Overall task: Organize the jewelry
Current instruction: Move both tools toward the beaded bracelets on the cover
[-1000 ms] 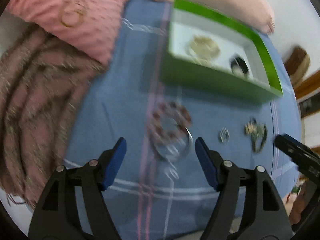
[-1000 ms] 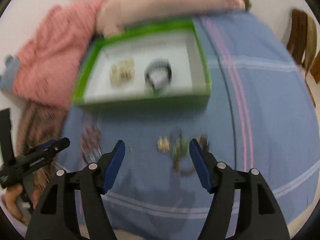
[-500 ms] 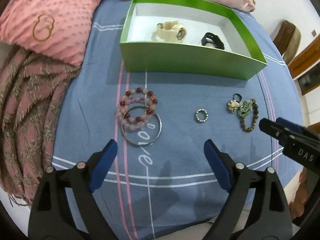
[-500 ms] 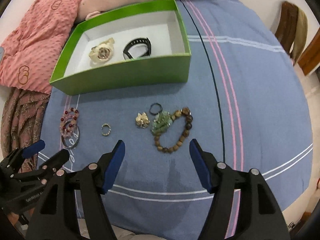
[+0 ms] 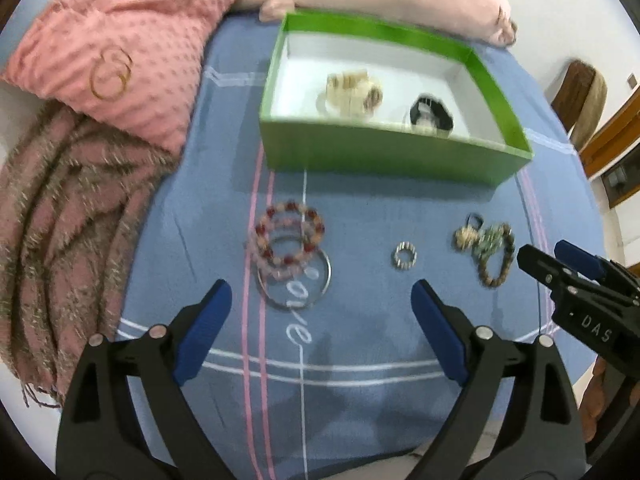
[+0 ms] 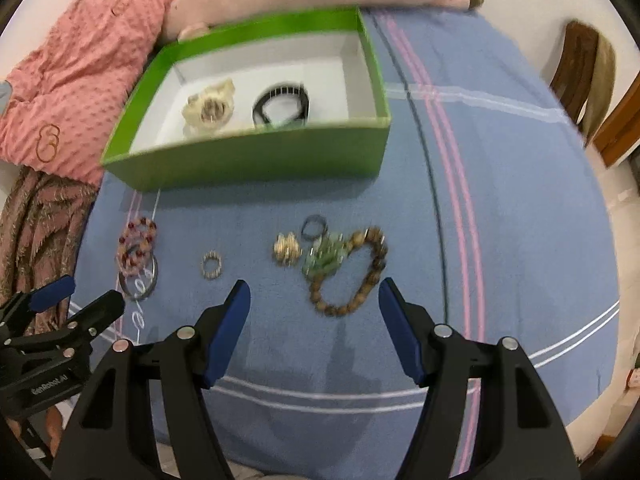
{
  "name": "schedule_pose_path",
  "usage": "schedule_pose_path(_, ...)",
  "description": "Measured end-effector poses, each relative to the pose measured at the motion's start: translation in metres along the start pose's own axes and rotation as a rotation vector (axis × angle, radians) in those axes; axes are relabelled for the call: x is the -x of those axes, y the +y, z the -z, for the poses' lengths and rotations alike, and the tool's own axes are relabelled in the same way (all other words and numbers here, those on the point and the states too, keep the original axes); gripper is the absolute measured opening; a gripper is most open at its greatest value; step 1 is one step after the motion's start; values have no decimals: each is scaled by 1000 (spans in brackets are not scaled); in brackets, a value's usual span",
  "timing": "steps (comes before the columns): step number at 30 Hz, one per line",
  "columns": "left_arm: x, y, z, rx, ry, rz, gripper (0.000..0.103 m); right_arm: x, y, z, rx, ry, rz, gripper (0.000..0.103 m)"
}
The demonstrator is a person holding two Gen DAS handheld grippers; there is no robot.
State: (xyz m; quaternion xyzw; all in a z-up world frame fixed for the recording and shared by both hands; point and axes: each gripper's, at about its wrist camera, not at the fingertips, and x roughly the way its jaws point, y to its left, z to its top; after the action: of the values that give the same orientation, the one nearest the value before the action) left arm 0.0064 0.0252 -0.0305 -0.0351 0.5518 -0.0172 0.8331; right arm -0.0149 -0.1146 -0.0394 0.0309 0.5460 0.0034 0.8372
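L gripper (image 5: 320,312) was spread wide, jaws just opening w/ nothing btwn; bead bracelets (image 5: 290,244) lay just ahead, left of the bed's mid. R gripper (image 6: 314,306) was open, empty, nearer the brown bracelet (image 6: 356,280). Box (image 5: 372,156) sat farther back.

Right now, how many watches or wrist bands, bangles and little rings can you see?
Watches or wrist bands: 2, the cream watch and the black band, both in the green box
Bangles: 1, the silver bangle
Little rings: 2, the silver ring and the dark ring
Total: 5
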Motion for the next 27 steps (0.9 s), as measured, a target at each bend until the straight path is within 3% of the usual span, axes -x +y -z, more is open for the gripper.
schedule_pose_path(3, 4, -1, -2, -5, -30, -11, 95, 6, 3, -2, 22, -41, 15, 67)
schedule_pose_path(18, -29, 10, -9, 11, 25, -14, 95, -24, 2, -6, 61, -14, 74, 67)
schedule_pose_path(27, -50, 29, -15, 49, 58, 11, 94, -52, -3, -8, 45, 52, 59, 66)
